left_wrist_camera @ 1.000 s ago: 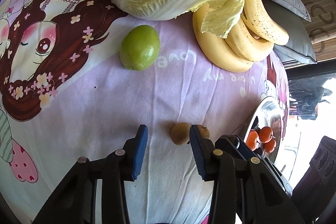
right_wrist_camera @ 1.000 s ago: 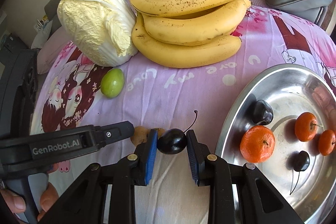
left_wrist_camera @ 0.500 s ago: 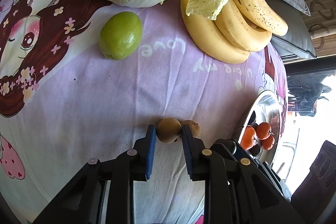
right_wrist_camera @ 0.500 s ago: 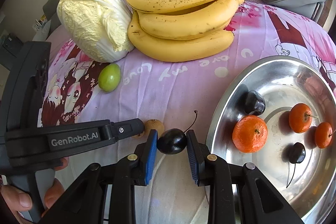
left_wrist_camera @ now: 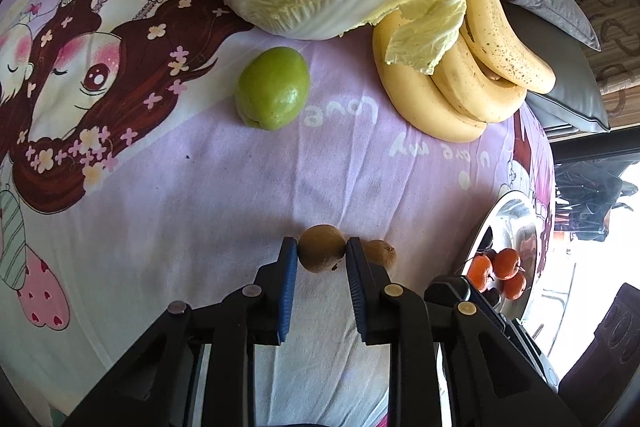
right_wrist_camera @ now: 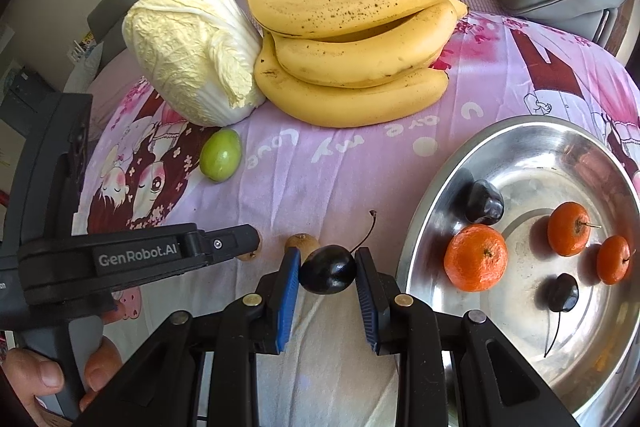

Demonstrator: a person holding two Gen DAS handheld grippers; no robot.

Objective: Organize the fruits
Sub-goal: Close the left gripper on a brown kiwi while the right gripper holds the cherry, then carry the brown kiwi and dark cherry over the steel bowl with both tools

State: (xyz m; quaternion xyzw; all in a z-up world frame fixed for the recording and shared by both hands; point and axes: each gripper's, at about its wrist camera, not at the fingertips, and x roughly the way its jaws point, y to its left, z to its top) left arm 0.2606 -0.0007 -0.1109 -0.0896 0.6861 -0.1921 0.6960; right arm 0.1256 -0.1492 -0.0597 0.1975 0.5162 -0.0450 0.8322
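Gripping a small brown fruit (left_wrist_camera: 322, 253), the left gripper (left_wrist_camera: 322, 259) has its jaws clamped on it, just above the pink cloth (left_wrist_camera: 200, 211); the right gripper (right_wrist_camera: 328, 273) is closed on a dark cherry (right_wrist_camera: 328, 269), with the steel bowl (right_wrist_camera: 424, 239) at three o'clock. A second brown fruit (left_wrist_camera: 380, 254) sits just beside the left gripper's right finger and could be nudged into rolling as the gripper lifts. Either round fruit could slip from its thin pinch. In the right view the left gripper's arm hides most of the held brown fruit.

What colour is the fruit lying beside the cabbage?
Green: the small round fruit, clearest in the left wrist view.
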